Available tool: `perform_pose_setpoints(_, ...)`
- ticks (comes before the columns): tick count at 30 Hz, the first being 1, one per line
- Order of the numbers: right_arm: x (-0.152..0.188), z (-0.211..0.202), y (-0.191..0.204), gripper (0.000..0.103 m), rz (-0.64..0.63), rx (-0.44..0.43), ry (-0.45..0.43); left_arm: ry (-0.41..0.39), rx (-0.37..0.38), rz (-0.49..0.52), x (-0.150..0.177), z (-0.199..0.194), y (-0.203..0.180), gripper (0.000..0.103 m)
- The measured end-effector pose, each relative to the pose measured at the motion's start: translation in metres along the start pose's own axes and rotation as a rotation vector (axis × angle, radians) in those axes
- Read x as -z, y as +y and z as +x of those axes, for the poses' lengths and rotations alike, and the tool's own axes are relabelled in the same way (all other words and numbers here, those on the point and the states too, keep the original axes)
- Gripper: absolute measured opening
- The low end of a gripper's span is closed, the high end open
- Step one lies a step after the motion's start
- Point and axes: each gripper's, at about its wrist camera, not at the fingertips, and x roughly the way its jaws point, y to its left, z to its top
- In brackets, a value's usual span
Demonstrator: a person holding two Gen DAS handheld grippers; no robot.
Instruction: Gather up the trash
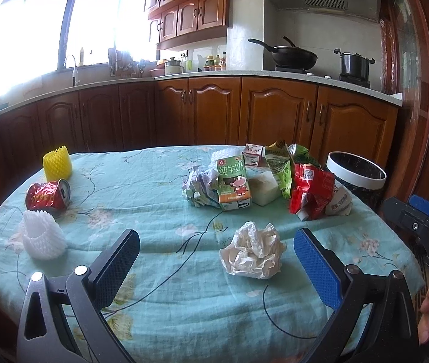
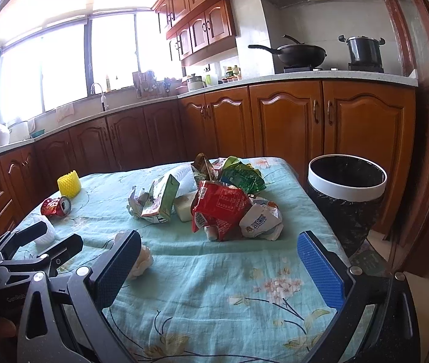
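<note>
The crumpled white paper ball (image 1: 253, 251) lies on the tabletop (image 1: 160, 187) nearest the left gripper (image 1: 214, 260), on the near side of the milk carton (image 1: 234, 183). It looks feather-light, soft and springy, so squeezing across its middle should hold it. The trash bin (image 2: 347, 181) stands beyond the carton, off the tabletop's edge. Left and right gripper (image 2: 217, 266) jaws both stand apart, empty.

Beyond the tongs, brown wooden cabinets (image 1: 275, 112) run under a pale countertop (image 1: 214, 75); bright windows (image 1: 32, 27) glare far left.
</note>
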Motion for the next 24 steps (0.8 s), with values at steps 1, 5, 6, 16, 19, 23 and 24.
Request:
perform_pose_setpoints(1,-0.001,0.002,-0.002,0.103,0.005,-0.003,0.007,0.008,0.006,-0.003,-0.002,0.002,0.001,0.102)
perform_pose_setpoints(5,-0.003,0.013,-0.008,0.103,0.022,-0.011,0.025,0.030,0.012,0.012,-0.008,0.011,0.001,0.102)
perform_pose_setpoints(6,-0.004,0.016,-0.010,0.103,0.026,-0.013,0.028,0.040,0.015,0.017,-0.009,0.014,0.000,0.102)
perform_pose_setpoints(16,-0.012,0.051,-0.023,0.087,0.054,-0.050,0.104,0.128,0.043,0.074,-0.012,0.049,-0.009,0.095)
perform_pose_setpoints(19,-0.013,0.064,-0.026,0.081,0.065,-0.070,0.131,0.161,0.063,0.077,-0.013,0.059,-0.008,0.087)
perform_pose_setpoints(23,-0.017,0.081,-0.031,0.071,0.073,-0.093,0.164,0.205,0.100,0.088,-0.016,0.071,-0.013,0.070)
perform_pose_setpoints(24,-0.018,0.084,-0.032,0.068,0.075,-0.098,0.168,0.212,0.110,0.091,-0.017,0.074,-0.013,0.068)
